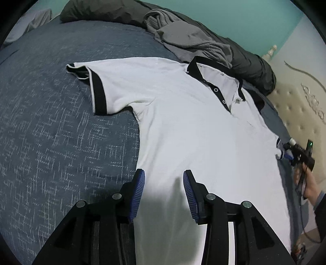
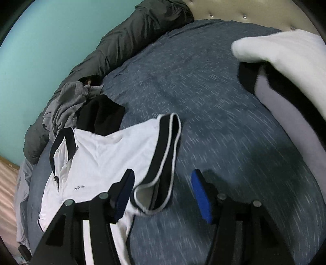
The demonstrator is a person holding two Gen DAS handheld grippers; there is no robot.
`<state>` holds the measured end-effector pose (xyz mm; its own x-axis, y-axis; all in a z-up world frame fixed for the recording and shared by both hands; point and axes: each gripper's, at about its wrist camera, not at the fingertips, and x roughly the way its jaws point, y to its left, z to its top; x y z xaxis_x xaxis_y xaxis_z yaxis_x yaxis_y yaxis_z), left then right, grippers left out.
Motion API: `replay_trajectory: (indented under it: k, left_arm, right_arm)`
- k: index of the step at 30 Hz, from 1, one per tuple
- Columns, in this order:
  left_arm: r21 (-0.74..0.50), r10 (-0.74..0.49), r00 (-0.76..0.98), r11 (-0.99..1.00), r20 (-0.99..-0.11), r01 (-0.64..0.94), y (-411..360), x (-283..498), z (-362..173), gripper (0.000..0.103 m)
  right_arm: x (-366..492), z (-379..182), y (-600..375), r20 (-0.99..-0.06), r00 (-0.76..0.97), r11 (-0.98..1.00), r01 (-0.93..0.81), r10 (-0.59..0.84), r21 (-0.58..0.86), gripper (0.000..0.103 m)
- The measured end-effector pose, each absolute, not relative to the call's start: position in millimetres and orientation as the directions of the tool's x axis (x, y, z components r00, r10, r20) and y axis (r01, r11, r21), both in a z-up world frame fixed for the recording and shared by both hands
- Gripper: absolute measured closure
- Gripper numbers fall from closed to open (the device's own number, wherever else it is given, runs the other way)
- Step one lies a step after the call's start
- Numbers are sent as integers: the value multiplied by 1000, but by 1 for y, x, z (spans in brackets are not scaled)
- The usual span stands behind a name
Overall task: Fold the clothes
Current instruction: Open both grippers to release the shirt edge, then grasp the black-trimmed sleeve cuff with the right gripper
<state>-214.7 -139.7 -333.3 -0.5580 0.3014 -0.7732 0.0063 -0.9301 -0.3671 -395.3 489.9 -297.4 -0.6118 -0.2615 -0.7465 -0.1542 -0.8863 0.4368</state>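
Beyond both gaping, empty grippers (image 1: 164, 193) (image 2: 163, 195), white polo (image 1: 183, 122); grey clothes (image 1: 183, 36) behind.

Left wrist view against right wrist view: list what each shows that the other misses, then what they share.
Only the left wrist view shows the white polo shirt's black-cuffed far sleeve, the black button placket, the carved cream headboard and the person's hand holding the right gripper.

Only the right wrist view shows the white pillow, the small chest logo and the near sleeve lying between the open right jaws.

Both show the shirt flat on the blue patterned bedspread, the crumpled grey garment, the dark green duvet and the teal wall.
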Motion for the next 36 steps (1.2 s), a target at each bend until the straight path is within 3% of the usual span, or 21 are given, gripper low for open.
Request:
replay_trajectory:
  k: [14, 15, 19, 22, 31, 36]
  left_arm:
    - [-342, 288, -542, -940, -789, -2, -136, -216, -345, 57]
    - [-342, 289, -542, -940, -789, -3, -136, -217, -345, 57]
    - [-343, 291, -538, -939, -791, -3, -137, -220, -346, 57]
    - [-345, 293, -538, -939, -791, -3, -137, -219, -346, 57]
    - [-355, 301, -536, -935, -789, -1, -137, -218, -345, 57]
    - [-358, 303, -532, -934, -790, -1, -137, -217, -345, 57]
  right_arm:
    - [-451, -311, 484, -742, -632, -917, -123, -223, 380, 44]
    - [-453, -312, 484, -739, -635, -917, -119, -226, 382, 48]
    - [-457, -314, 479, -738, -632, -926, -83, -238, 369, 87]
    - [-451, -305, 474, -712, -660, -931, -51, -240, 361, 100]
    - [-427, -268, 452, -645, -725, -949, 43, -244, 311, 100]
    - [-409, -247, 412, -620, -718, -943, 161, -315, 292, 100]
